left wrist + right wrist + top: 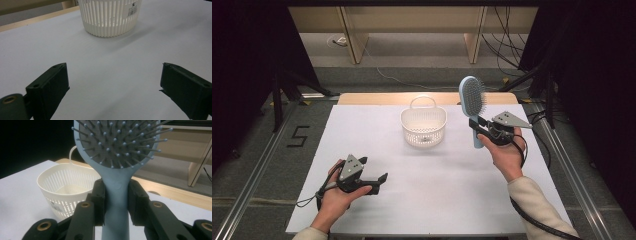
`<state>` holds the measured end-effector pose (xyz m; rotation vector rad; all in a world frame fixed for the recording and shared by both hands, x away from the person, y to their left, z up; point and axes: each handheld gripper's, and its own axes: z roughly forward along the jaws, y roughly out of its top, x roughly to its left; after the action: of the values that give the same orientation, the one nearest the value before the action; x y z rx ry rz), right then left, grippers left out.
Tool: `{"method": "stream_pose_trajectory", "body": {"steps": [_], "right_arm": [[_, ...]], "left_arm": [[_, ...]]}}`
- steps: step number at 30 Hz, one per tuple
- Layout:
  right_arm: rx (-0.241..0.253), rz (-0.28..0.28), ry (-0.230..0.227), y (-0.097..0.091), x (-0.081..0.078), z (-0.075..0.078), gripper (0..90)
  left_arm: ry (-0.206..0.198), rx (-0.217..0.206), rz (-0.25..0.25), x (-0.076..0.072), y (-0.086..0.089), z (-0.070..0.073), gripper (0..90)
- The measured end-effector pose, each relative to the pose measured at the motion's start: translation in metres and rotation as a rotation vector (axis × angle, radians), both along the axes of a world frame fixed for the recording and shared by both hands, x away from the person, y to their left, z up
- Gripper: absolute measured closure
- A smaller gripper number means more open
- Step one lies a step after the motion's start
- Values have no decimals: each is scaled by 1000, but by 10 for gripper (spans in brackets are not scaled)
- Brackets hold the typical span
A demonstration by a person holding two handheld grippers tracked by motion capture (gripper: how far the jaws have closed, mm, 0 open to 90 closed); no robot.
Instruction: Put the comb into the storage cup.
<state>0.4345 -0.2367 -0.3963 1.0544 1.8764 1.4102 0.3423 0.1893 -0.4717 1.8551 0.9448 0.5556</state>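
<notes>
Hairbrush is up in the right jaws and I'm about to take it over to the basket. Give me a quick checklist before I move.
1. Grip: right gripper has its jaws clamped on both sides of the hairbrush handle. Ok.
2. Brush attitude: roughly upright, head above the jaws, bristles toward the gripper's camera. Ok.
3. Brush off the table: lifted, handle end hanging below the jaws. Ok.
4. Basket: upright on the white table, open top, carry handle at the far rim. Ok.
5. Basket contents: looks empty in the right gripper view, though the floor is partly hidden. Cannot tell.
6. Left gripper: jaws open, nothing between them, well short of the basket. Ok.
</notes>
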Motion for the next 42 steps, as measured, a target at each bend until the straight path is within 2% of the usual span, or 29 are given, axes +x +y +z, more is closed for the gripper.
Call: {"method": "stream_pose_trajectory", "body": {"steps": [42], "right_arm": [[20,8,-8,12,7,5,703]], "left_arm": [[-1,-3,-1,0,0,0,78]]}}
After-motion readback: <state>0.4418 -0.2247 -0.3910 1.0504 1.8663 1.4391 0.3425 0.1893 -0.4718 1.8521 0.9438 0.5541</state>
